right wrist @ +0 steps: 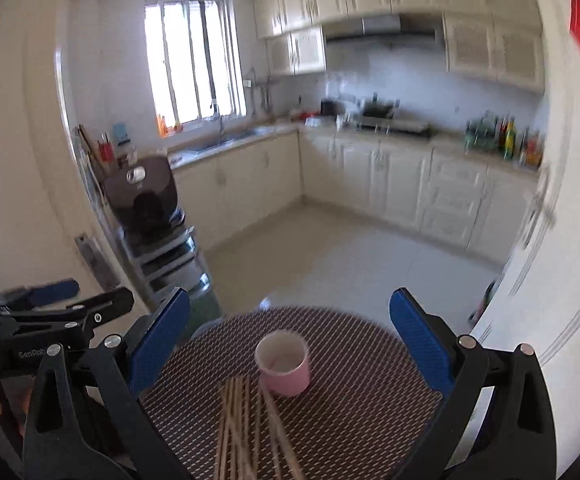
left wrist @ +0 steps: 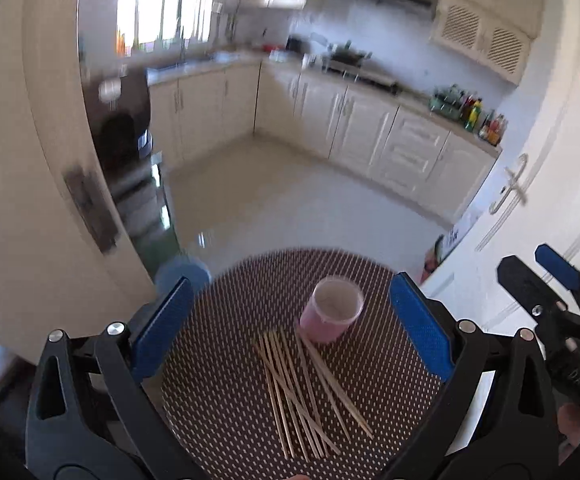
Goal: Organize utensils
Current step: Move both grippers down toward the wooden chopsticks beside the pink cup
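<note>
I'm holding my left gripper (left wrist: 290, 332) with its jaws spread wide and empty above the round woven mat (left wrist: 230, 400). The wooden skewers (left wrist: 302, 392) are lying flat on the mat in a loose fan, their long axes running from near me toward the upright pink cup (left wrist: 332, 310) just beyond them. My right gripper (right wrist: 290, 344) is hanging equally released, gripping nothing.
</note>
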`<act>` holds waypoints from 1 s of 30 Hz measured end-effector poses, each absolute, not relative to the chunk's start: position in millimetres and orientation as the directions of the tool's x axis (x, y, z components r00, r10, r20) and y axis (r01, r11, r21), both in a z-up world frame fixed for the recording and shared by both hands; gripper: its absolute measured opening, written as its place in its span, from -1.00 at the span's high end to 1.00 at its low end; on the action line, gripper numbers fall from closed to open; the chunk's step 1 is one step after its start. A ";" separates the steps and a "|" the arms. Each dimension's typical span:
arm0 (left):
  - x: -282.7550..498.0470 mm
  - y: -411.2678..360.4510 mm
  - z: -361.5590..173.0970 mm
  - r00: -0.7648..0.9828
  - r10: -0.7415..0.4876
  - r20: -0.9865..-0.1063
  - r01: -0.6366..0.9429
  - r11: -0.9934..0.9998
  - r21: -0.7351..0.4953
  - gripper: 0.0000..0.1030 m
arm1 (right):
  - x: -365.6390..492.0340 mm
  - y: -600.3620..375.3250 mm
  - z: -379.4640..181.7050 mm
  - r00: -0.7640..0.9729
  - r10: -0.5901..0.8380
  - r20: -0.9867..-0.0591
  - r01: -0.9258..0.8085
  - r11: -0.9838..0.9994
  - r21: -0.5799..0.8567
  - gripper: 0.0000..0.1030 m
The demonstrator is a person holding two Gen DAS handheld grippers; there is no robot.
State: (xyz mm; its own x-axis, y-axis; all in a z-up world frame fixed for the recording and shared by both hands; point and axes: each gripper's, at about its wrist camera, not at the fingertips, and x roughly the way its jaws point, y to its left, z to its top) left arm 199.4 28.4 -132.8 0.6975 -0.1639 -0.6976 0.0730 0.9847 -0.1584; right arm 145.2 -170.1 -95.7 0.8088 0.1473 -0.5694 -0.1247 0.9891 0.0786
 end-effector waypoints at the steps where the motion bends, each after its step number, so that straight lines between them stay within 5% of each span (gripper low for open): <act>1: 208.2 32.8 -146.1 0.666 -0.172 -0.726 0.063 0.982 -0.175 -0.88 | 154.8 -171.5 -106.3 0.783 0.156 -0.602 -0.123 0.988 0.096 -0.87; 6: 233.1 52.9 -210.5 0.528 -0.233 -0.817 0.002 0.962 -0.273 -0.87 | 181.6 -171.4 -148.5 0.705 0.174 -0.688 -0.114 0.985 0.132 -0.85; 10: 243.8 61.2 -263.3 0.412 -0.250 -0.876 -0.050 0.954 -0.295 -0.84 | 199.6 -173.2 -194.0 0.609 0.179 -0.773 -0.123 0.984 0.130 -0.63; 23: 261.3 40.6 -380.9 0.194 -0.264 -0.945 -0.115 0.950 -0.289 -0.12 | 227.4 -169.7 -311.3 0.311 0.236 -0.921 -0.187 0.965 0.184 0.12; 30: 271.2 17.3 -409.3 0.139 -0.253 -0.957 -0.091 0.959 -0.267 0.21 | 234.4 -173.8 -340.7 0.235 0.273 -0.933 -0.213 0.951 0.225 0.28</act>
